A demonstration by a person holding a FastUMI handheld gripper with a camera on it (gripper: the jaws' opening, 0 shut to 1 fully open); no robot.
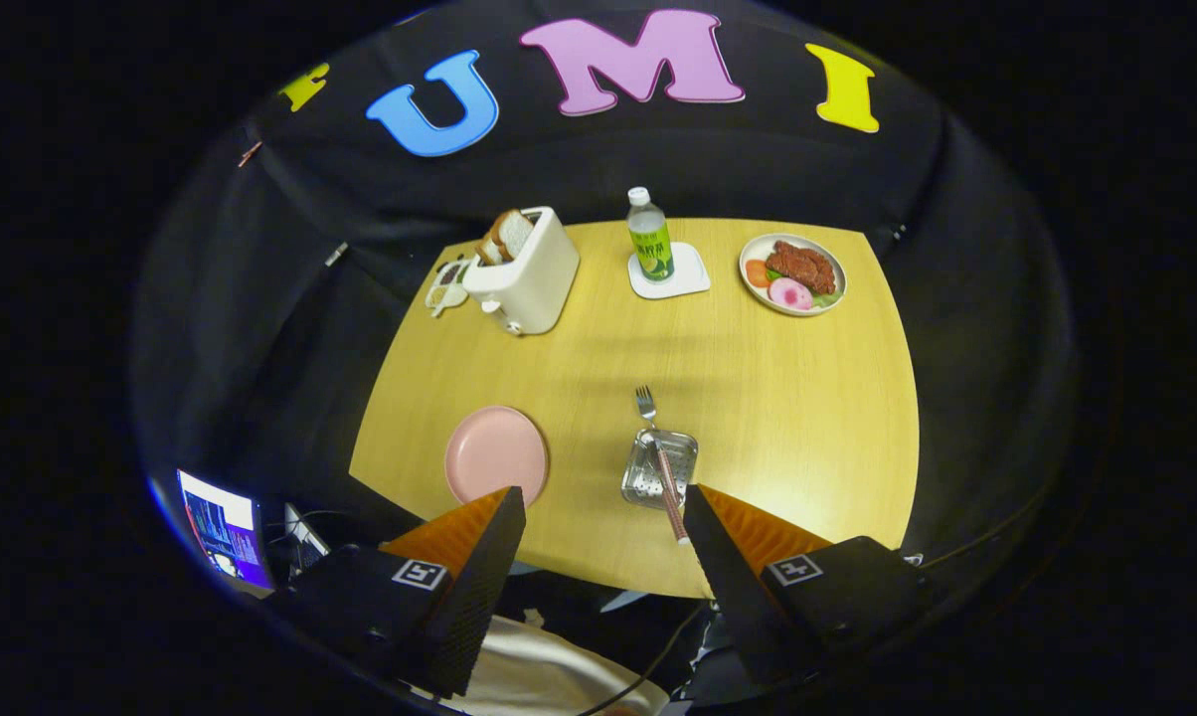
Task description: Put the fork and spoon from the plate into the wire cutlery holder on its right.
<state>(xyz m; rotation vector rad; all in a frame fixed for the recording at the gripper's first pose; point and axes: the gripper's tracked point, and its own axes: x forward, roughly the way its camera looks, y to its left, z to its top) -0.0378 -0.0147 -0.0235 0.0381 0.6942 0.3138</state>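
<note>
Bench (787,398) fills mid-frame. Toaster (524,268) with bread sits upper left, food plate (792,273) upper right, bottle (649,239) between them. Pink plate (496,454) lies bare at lower left, just ahead of the tongs (598,512), which are spread and hold nothing. Wire cutlery holder (659,467) lower centre; fork (658,447) lies across it, tines beyond. Spoon: cannot tell.

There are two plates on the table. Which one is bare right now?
The pink plate, just ahead of the open claw and left of the wire cutlery holder. The white plate at the far side carries food.
</note>
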